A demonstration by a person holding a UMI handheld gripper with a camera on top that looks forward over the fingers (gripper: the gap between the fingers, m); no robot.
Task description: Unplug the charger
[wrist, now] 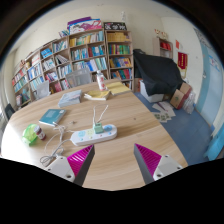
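I am holding my claw (110,160) wide open over the near edge of the table (130,125), and it is gripping nothing. The white power strip (93,133) is lying just ahead of my fingers. Something is sticking up from it, maybe the charger (97,117). Books (70,97) are sitting near the far edge.

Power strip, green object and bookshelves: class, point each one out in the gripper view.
Power strip (93,133): gripper view, middle of its white body, on the table beyond the open tool.
Green object (31,133): gripper view, its middle, near the table's edge.
Bookshelves (88,52): gripper view, middle shelves against the far wall.
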